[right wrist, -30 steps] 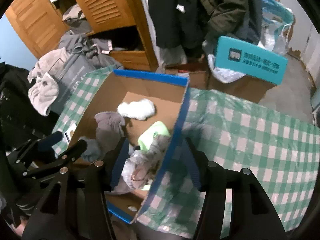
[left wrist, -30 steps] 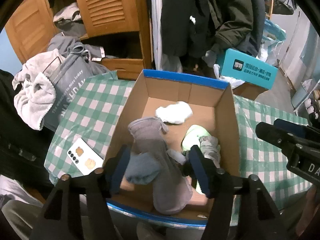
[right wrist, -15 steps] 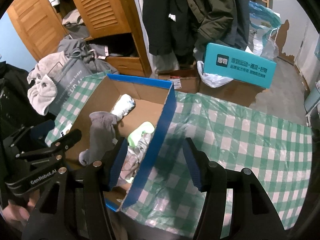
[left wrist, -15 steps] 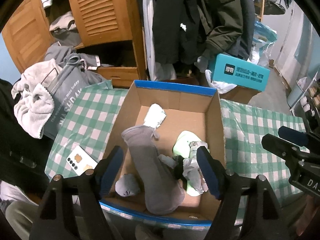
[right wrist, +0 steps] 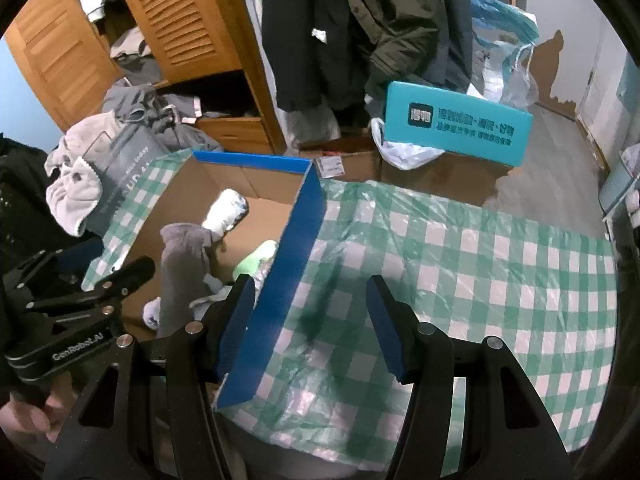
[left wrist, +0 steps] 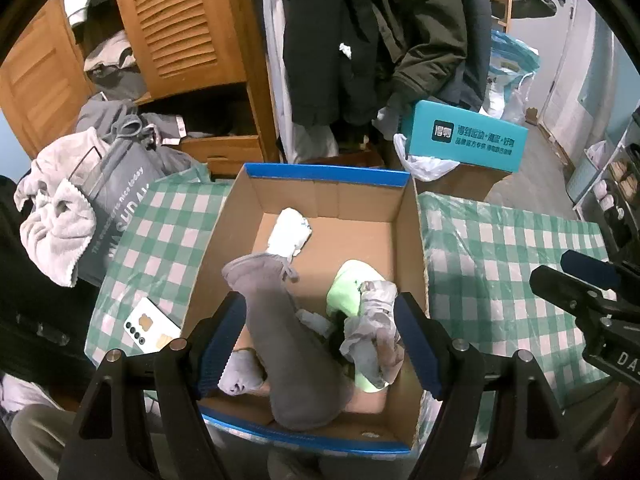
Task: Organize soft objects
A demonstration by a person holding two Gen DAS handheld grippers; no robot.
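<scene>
A cardboard box with a blue rim (left wrist: 326, 172) sits on the green checked tablecloth (left wrist: 500, 248). Inside lie a white rolled sock (left wrist: 289, 232), a long grey sock (left wrist: 288, 340), a green sock (left wrist: 348, 286), a crumpled light grey sock (left wrist: 374, 330) and a small blue-grey sock ball (left wrist: 240, 372). My left gripper (left wrist: 318, 344) hangs open above the box's near end, holding nothing. My right gripper (right wrist: 312, 324) stands open and empty over the box's blue right wall (right wrist: 288, 280) and the tablecloth (right wrist: 460, 280). Each gripper shows at the edge of the other's view.
A white phone (left wrist: 152, 328) lies on the cloth left of the box. A grey bag with a towel (left wrist: 64, 220) stands at the left. Beyond the table are a teal box (left wrist: 464, 140), a wooden wardrobe (left wrist: 180, 32) and hanging coats (left wrist: 360, 40).
The left jaws widened and let go of the blue-grey sock ball, which now lies in the box's near left corner. Both grippers drew back; the right one shifted right over the cloth.
</scene>
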